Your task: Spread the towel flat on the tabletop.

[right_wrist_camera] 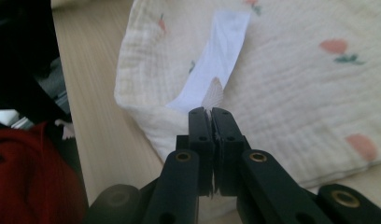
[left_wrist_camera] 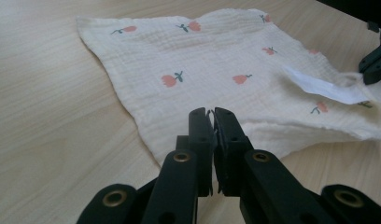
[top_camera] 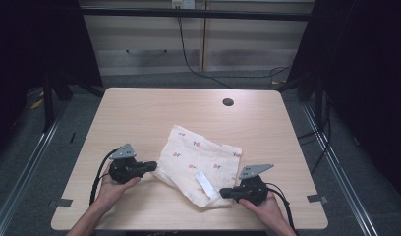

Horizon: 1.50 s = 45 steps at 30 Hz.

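A cream cloth (top_camera: 198,160) printed with small red flowers lies folded on the wooden table (top_camera: 139,108). A white label (top_camera: 205,183) sits near its front corner. My left gripper (top_camera: 153,166) is at the cloth's left edge. In the left gripper view the cloth (left_wrist_camera: 216,60) spreads ahead, and the left gripper (left_wrist_camera: 210,112) has its jaws pressed together with a sliver of fabric at the tips. My right gripper (top_camera: 222,192) is at the front right corner. In the right gripper view the right gripper (right_wrist_camera: 208,112) pinches a small peak of cloth (right_wrist_camera: 296,84) just below the label (right_wrist_camera: 216,60).
A round cable hole (top_camera: 228,102) sits near the table's far edge. Grey tape marks (top_camera: 63,202) (top_camera: 316,198) lie at the front corners. Cables hang behind the table. A red garment (right_wrist_camera: 30,177) is past the table's front edge.
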### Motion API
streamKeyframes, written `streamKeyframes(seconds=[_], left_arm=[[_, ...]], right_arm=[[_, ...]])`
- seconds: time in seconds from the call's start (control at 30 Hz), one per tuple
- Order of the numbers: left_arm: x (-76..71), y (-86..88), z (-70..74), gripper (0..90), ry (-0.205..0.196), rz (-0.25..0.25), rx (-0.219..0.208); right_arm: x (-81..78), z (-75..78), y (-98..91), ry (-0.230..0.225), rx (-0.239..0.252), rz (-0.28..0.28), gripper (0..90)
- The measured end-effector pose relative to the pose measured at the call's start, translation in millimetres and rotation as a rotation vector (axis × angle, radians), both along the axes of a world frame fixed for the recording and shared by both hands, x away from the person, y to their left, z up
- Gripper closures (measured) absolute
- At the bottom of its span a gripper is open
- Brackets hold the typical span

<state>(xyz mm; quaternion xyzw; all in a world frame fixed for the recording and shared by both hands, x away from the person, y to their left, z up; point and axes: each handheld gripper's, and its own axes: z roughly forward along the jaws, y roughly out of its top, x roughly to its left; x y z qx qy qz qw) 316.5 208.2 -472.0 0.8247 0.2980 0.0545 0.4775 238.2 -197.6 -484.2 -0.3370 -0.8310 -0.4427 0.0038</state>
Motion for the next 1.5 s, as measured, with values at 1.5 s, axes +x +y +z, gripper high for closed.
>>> streamKeyframes(seconds=[1.5], left_arm=[[127.4,5.0,194.4,87.4,-0.192,0.202,-0.212]], right_arm=[[185.3,216.3,-36.5,-0.368,0.141,-0.388,88.5]])
